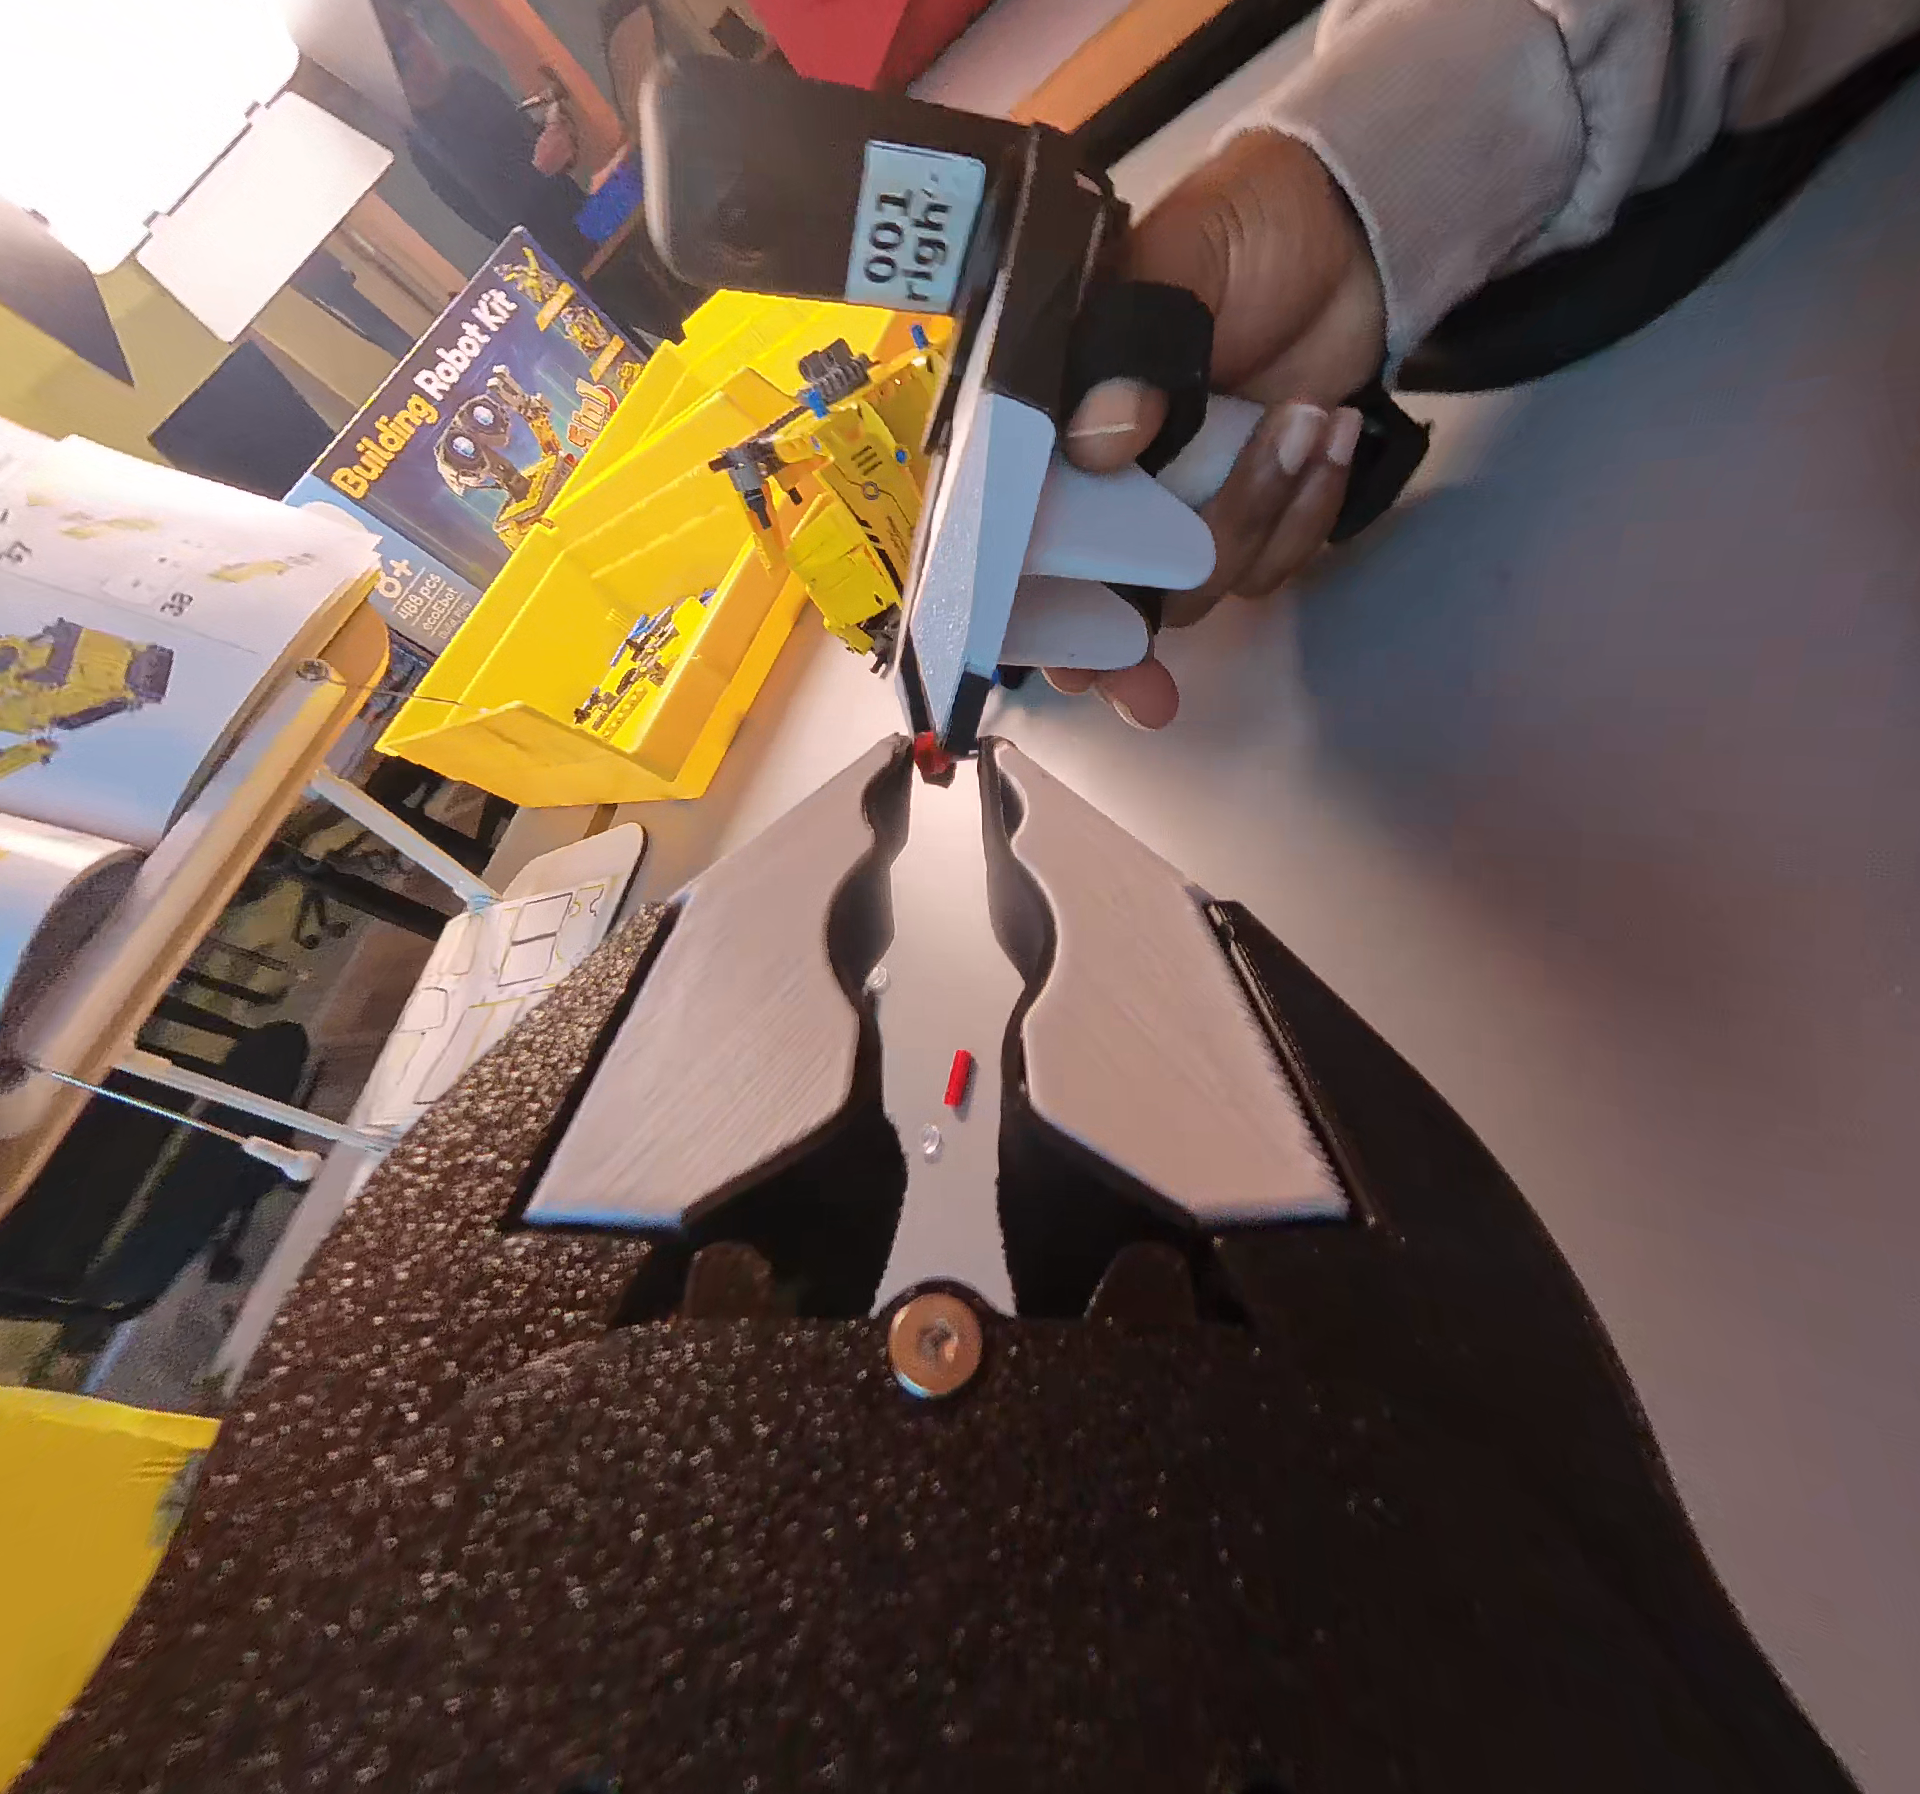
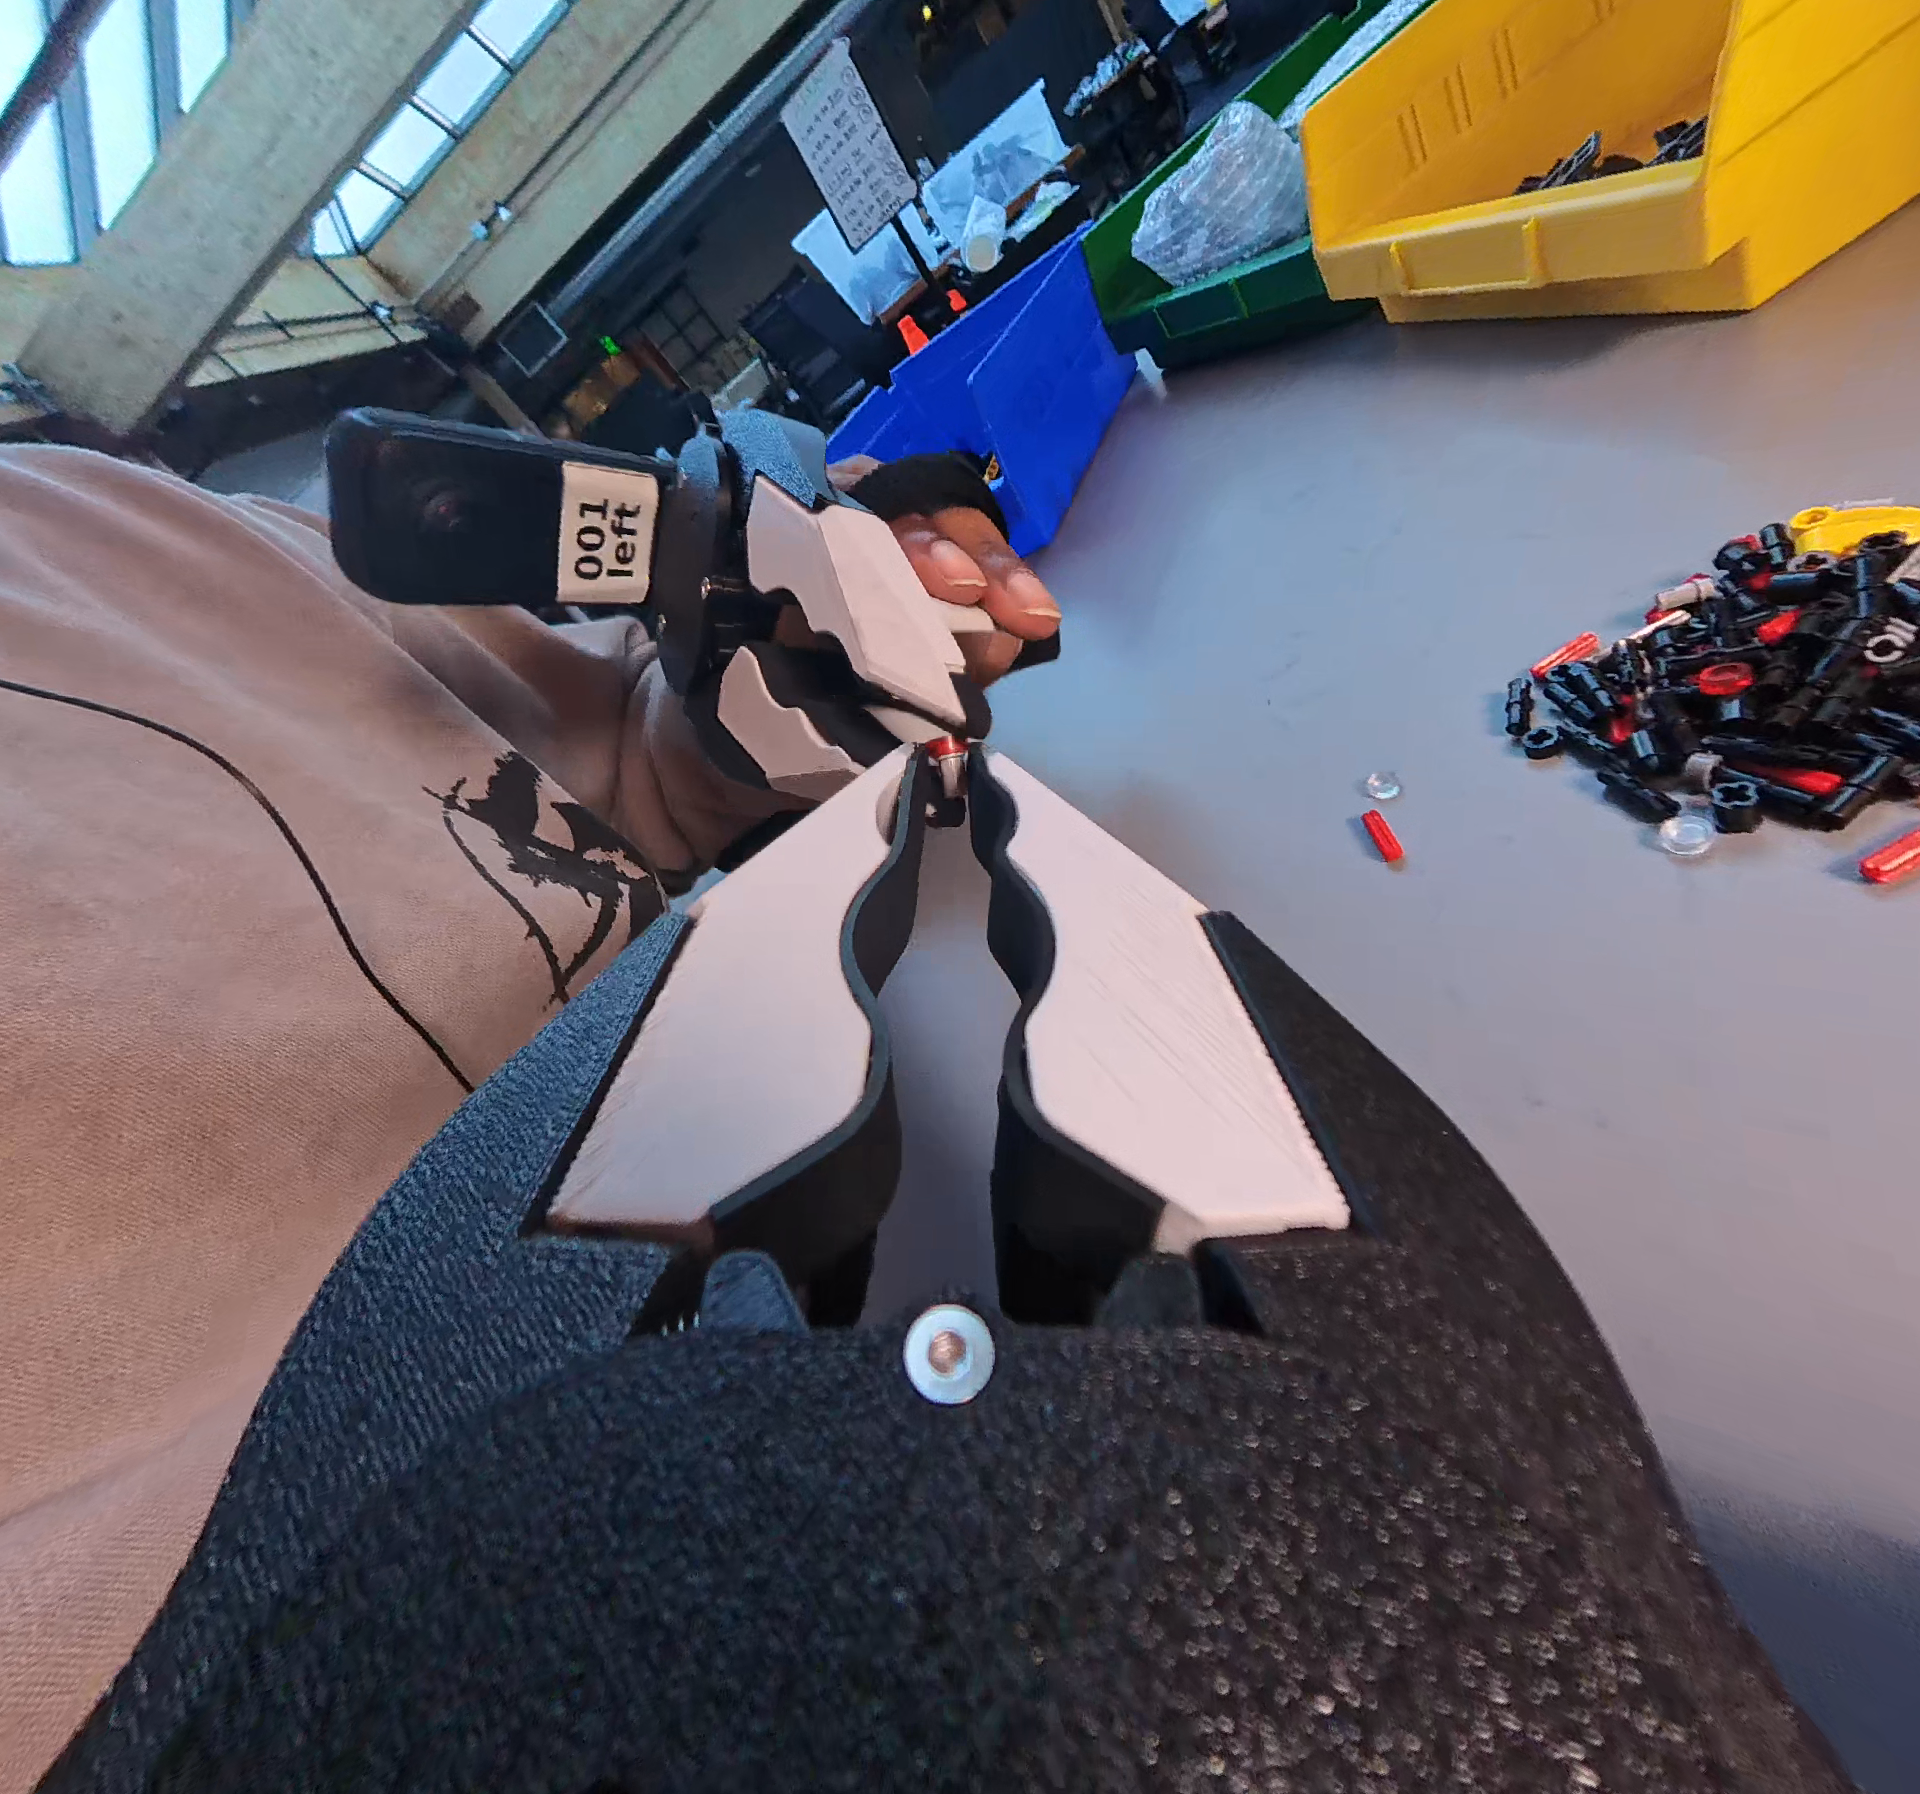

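My left gripper (image 1: 943, 755) and my right gripper (image 2: 945, 762) meet tip to tip a little above the grey table (image 1: 1558, 809). A small red and black piece (image 1: 932, 764) sits between both pairs of tips, and it also shows in the right wrist view (image 2: 945, 752). Each gripper is closed narrowly on it. The right gripper (image 1: 940, 731) comes down from above in the left wrist view. The left gripper (image 2: 956, 731) comes in from the left in the right wrist view. A hand holds each gripper.
A loose red pin (image 2: 1382, 835) and clear round studs (image 2: 1380, 786) lie by a pile of black and red parts (image 2: 1766, 684). Yellow bins (image 2: 1558, 186), a green bin (image 2: 1195, 290) and a blue bin (image 2: 1018, 414) stand behind. A yellow model (image 1: 842, 518), kit box (image 1: 468, 435) and booklet (image 1: 125, 601) are left. Less than 4 cm separates the two grippers' tips. It is some 11 cm from my right tips to the loose red pin (image 2: 1382, 835). My left wrist view (image 1: 957, 1089) looks at it from another angle.
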Available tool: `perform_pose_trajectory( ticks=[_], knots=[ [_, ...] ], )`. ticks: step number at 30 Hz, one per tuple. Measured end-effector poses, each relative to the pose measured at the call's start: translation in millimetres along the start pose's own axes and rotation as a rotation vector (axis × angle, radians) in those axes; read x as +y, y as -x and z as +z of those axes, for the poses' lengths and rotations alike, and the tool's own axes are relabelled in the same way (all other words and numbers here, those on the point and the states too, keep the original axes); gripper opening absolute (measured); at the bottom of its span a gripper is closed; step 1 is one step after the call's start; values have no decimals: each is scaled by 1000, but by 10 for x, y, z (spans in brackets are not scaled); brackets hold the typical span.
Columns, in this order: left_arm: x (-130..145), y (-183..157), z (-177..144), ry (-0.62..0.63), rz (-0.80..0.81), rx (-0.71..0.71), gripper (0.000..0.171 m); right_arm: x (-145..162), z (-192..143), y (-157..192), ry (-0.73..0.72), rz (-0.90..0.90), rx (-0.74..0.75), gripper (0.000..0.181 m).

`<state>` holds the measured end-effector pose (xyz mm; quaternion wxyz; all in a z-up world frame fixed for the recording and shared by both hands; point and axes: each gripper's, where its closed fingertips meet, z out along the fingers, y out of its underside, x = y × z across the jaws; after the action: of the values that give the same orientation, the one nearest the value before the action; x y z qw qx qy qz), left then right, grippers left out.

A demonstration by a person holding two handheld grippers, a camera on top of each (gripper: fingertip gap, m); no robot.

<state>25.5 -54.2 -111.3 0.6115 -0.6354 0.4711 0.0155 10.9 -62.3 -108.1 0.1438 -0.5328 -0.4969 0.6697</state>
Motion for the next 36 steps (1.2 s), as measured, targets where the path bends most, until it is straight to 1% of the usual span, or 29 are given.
perform_pose_trajectory(
  ticks=[2, 5, 7, 10, 13, 15, 19, 21, 23, 26, 29, 31, 34, 36],
  knots=[
    [-32, 85, -24, -45, -117, -13, 8, -92, -39, 11, -60, 33, -29, 6],
    [-111, 219, -72, -120, -267, -29, 17, -299, -130, 0, -194, 99, -60, 7],
    [-137, 293, -67, -140, -344, -59, 16, -440, -180, -2, -294, 154, -89, 7],
    [-162, 388, -43, -134, -356, -142, 16, -553, -160, -19, -403, 242, -114, 5],
    [-169, 462, -48, -97, -272, -238, 17, -536, -38, 19, -438, 311, -136, 5],
    [-163, 455, -59, -69, -203, -263, 13, -508, 36, 64, -441, 327, -144, 5],
    [-174, 454, -107, -28, -89, -304, 12, -500, 67, 78, -450, 343, -133, 6],
    [-161, 433, -113, -2, -33, -297, 11, -474, 67, 71, -425, 325, -113, 5],
    [-155, 398, -120, 8, -9, -269, 11, -440, 69, 79, -383, 301, -102, 6],
    [-142, 357, -128, 9, -16, -221, 11, -386, 52, 72, -310, 241, -65, 5],
    [-167, 364, -168, -25, -92, -173, 11, -382, -26, 12, -300, 216, -31, 0],
    [-156, 316, -171, -28, -135, -109, 11, -356, -33, 49, -274, 212, -62, 0],
    [-184, 243, -174, -59, -166, -50, 11, -357, -29, 81, -247, 178, -66, 9],
    [-168, 208, -159, -48, -136, -42, 11, -311, -4, 85, -206, 184, -73, 18]
  ],
)
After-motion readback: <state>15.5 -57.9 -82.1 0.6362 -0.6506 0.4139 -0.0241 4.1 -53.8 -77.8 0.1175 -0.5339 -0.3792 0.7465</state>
